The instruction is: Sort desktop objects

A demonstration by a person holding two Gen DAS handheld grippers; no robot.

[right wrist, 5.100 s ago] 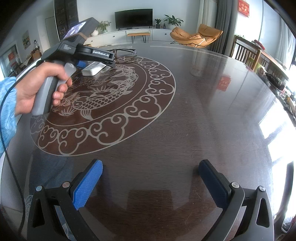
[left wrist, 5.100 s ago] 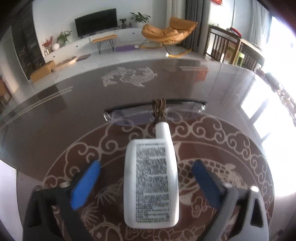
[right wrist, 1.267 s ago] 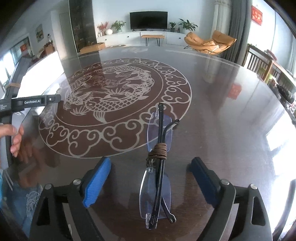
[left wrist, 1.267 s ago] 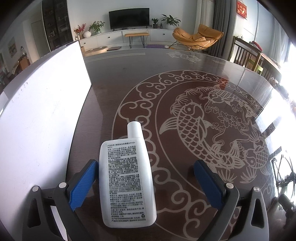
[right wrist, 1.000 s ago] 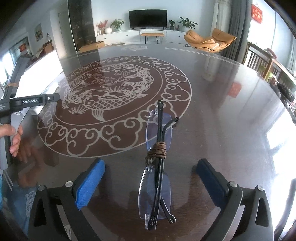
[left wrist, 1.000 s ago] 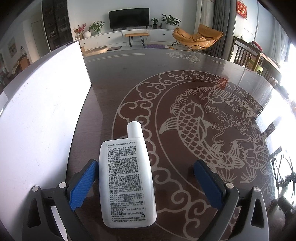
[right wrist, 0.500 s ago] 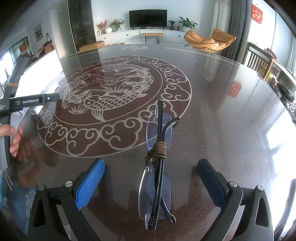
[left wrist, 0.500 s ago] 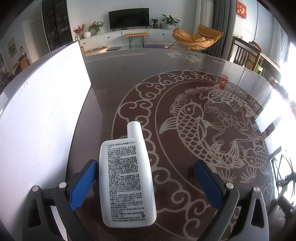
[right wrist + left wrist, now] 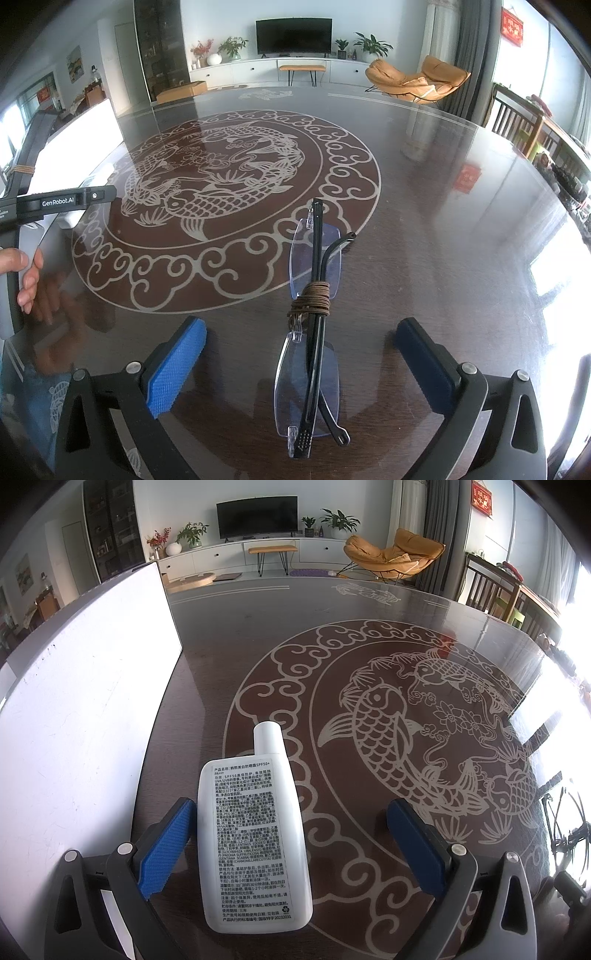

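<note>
Lying label-up between the spread fingers of the left gripper (image 9: 288,843), the white sunscreen bottle (image 9: 253,840) rests on the dark table (image 9: 236,664), close against the left blue pad (image 9: 166,849) and well clear of the right one. Only the left wrist view shows it, with a white board (image 9: 81,716) just beside. The right wrist view alone shows folded glasses (image 9: 312,325), bound with brown cord (image 9: 310,301), lying between the right gripper (image 9: 301,365) fingers, also wide apart, neither touching. A hand (image 9: 26,273) grips the other tool's handle.
</note>
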